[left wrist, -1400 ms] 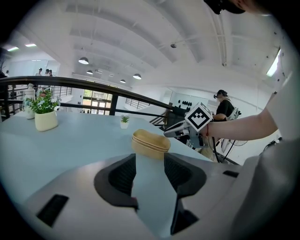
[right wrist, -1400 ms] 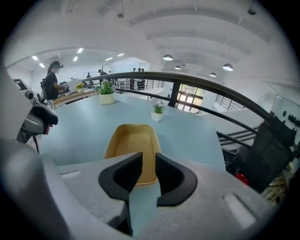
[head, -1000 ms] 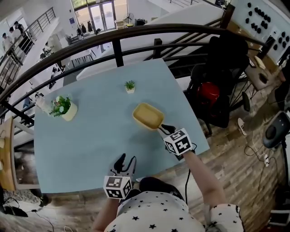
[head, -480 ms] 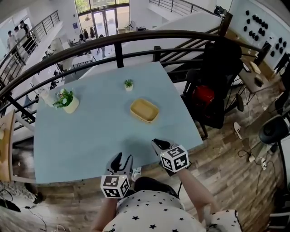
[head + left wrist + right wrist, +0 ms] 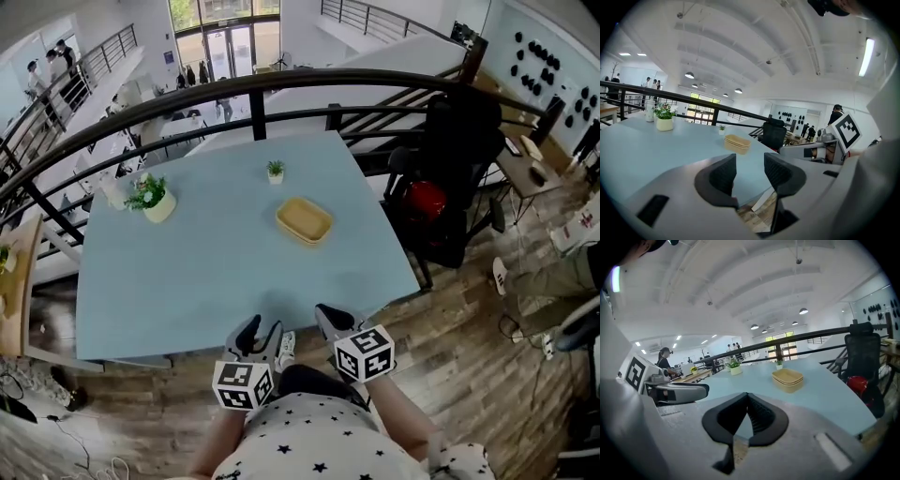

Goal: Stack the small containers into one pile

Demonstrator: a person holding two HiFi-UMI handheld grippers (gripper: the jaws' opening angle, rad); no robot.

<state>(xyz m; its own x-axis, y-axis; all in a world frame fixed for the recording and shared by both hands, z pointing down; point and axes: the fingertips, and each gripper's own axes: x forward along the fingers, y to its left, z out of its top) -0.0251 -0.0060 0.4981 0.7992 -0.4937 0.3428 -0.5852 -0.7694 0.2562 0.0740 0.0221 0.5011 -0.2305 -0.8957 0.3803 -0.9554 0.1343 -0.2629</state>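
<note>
The tan small containers (image 5: pixel 304 220) sit as one nested pile on the light blue table (image 5: pixel 187 272), right of its middle; the pile also shows in the left gripper view (image 5: pixel 737 143) and the right gripper view (image 5: pixel 787 379). My left gripper (image 5: pixel 260 334) hangs off the near table edge, open and empty (image 5: pixel 749 174). My right gripper (image 5: pixel 330 320) sits beside it, well back from the pile. Its jaws have just been closing and now meet with nothing between them (image 5: pixel 747 416).
A potted flower plant (image 5: pixel 154 198) stands at the table's far left and a tiny green plant (image 5: pixel 275 171) at the far middle. A dark railing (image 5: pixel 281 89) curves behind the table. A black chair with a red item (image 5: pixel 441 187) stands to the right on the wooden floor.
My right gripper let go of the pile and drew back to the near table edge, shutting its jaws. The left gripper shifted back slightly. The pile stays where it was.
</note>
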